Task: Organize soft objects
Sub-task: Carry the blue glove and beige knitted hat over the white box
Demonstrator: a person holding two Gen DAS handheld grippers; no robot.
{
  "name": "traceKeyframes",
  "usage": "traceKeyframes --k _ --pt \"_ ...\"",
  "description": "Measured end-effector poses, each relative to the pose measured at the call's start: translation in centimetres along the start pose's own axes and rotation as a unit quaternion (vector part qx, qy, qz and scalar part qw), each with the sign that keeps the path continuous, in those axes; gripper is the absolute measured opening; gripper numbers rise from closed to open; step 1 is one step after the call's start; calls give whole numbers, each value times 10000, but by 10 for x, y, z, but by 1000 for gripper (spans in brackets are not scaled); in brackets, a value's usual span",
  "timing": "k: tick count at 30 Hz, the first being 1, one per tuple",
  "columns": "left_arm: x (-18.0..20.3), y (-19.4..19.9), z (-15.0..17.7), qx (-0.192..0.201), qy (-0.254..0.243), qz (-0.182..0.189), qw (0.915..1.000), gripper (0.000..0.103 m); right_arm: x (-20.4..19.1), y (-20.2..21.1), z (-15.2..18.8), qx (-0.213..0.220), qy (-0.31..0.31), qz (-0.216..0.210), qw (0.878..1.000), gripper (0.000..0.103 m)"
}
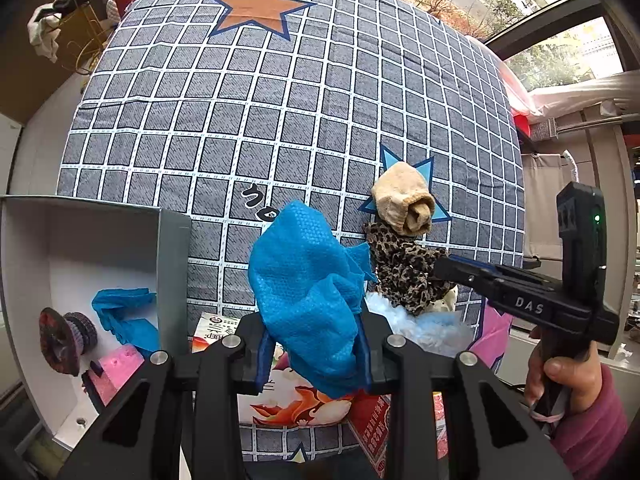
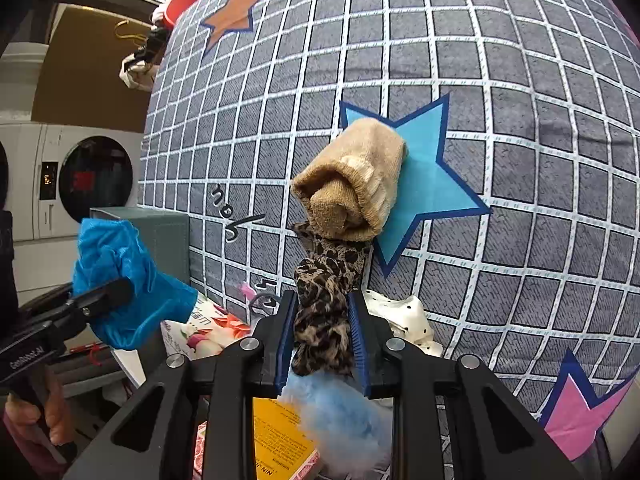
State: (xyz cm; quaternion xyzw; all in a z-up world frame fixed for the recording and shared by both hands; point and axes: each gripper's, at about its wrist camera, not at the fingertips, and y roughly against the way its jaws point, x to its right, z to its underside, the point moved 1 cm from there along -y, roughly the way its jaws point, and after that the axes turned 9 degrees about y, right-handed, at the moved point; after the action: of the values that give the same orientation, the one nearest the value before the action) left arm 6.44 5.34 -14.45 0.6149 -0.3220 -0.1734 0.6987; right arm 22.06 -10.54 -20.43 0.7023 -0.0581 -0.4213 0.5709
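A: Left wrist view: left gripper (image 1: pixel 316 344) was clamped on the blue cloth (image 1: pixel 308 292), held above the checked bedspread (image 1: pixel 280 120), just right of the white box (image 1: pixel 80 232).

B: Right wrist view: right gripper (image 2: pixel 322 344) pinched the leopard scrunchie (image 2: pixel 324 312), below the tan sock roll (image 2: pixel 352 184).

Bed (image 1: pixel 280 120) covered in grey checked sheet with star prints. Lying on it, near edge: rolled tan sock (image 1: pixel 404 200), leopard-print cloth (image 1: pixel 404 276), fluffy light-blue item (image 1: pixel 424 326), printed packets (image 1: pixel 304 400), open box (image 1: pixel 174 248) at left.

Home laundry corner: washing machine (image 2: pixel 96 178), checked bedsheet (image 2: pixel 400 60)
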Motion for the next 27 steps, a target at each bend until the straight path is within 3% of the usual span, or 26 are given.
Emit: traceKeyframes --k 4,5,7,11,15,16,18,19,22,27 --pt "0 8 9 82 -65 38 9999 35 -3 8 -1 144 16 385 9992 29" --pt "-1 9 11 84 -49 52 9999 35 2 4 -1 28 -27 416 9991 39" --pt "-1 12 15 117 -57 78 9999 35 9 -2 -6 -48 -170 592 9981 72" --pt "-1 18 22 204 -148 1 9997 35 12 -13 -31 42 -145 785 9968 74" --pt "0 23 28 270 -208 -109 9994 35 14 -52 -60 -309 -154 896 9954 74" --pt "0 25 30 288 -235 -148 9992 35 13 -62 -64 -419 -120 965 9944 73" --pt "1 27 34 329 -339 -239 9986 35 4 -71 -68 -542 138 1360 9891 53" --pt "2 27 36 349 -393 -262 9983 35 -3 -70 -68 -517 352 1419 9879 30" --pt "2 25 41 316 -529 -310 9976 35 -13 -61 -65 -487 562 1349 9881 26" --pt "6 29 51 381 -745 -305 9960 35 -14 -5 -55 167 294 820 9961 26"
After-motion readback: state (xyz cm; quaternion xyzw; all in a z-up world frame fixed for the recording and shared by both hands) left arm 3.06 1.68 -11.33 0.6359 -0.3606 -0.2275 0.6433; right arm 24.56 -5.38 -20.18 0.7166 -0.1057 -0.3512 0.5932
